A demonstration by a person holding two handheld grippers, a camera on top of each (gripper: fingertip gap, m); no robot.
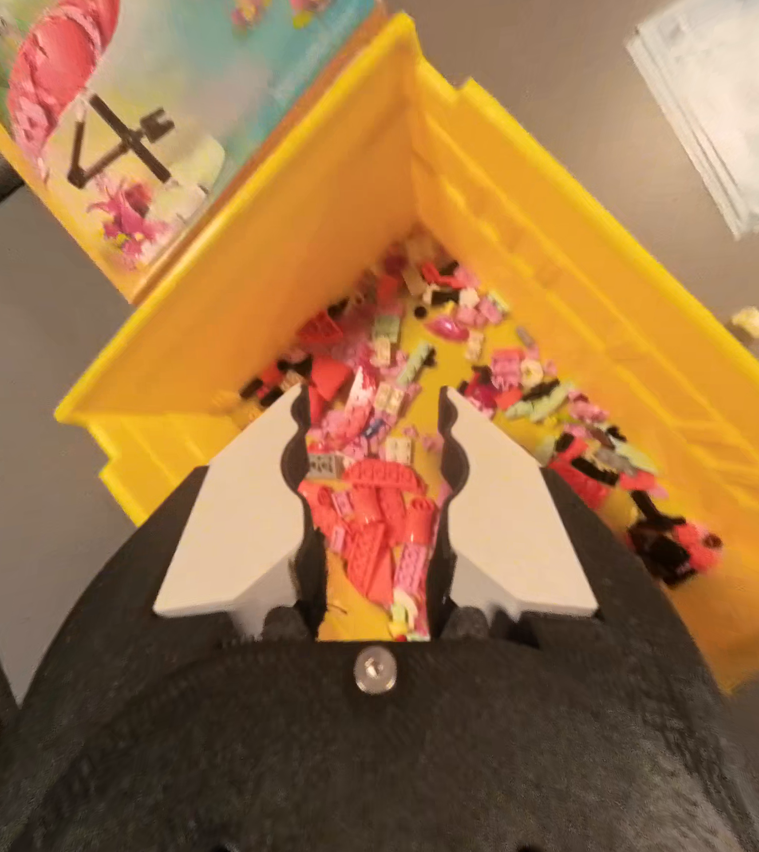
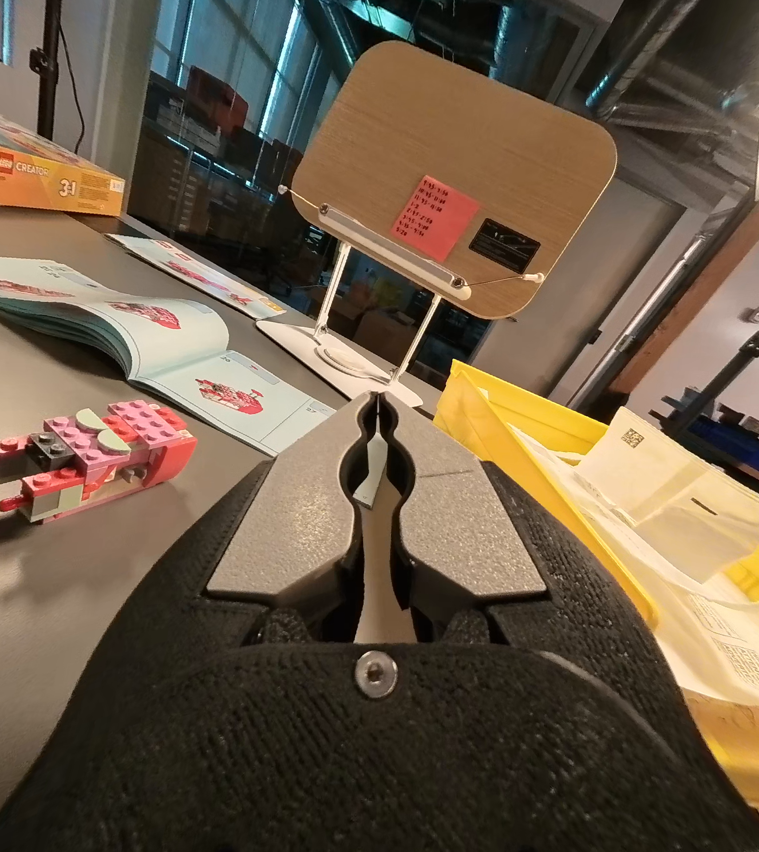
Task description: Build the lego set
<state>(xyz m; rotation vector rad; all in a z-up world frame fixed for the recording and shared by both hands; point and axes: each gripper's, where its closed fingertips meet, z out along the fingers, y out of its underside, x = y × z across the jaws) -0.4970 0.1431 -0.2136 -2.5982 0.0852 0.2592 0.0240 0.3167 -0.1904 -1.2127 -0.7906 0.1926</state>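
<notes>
Desk, dark grey and matte, carries everything. Largest on it is the yellow bin, deep-walled, its floor strewn with small building bricks in coral, pink, pale green and black. Against the bin's outer wall lies the printed toy box, and a second yellow bin in the right wrist view holds crumpled paper bags. A wooden book stand on a white base rises behind it, bearing a pink note and a black label. An open instruction booklet lies flat on the desk, with another booklet past it. Just beside the booklet sits a part-built brick model, pink and red, apart from both grippers.

The left gripper hangs above the bin's floor with its jaws standing wide and nothing between the pads; the coral pile lies directly below the gap, not touched as far as the blurred view shows. The right gripper rests low over the desk beside the second bin, its jaws closed tip to tip with nothing pinched between them.

With bricks this small and heaped, a clean pick would likely call for singling out one piece at the pile's edge, narrowing the jaws before descending, and squaring the pads to the brick's flat sides rather than its studs.
</notes>
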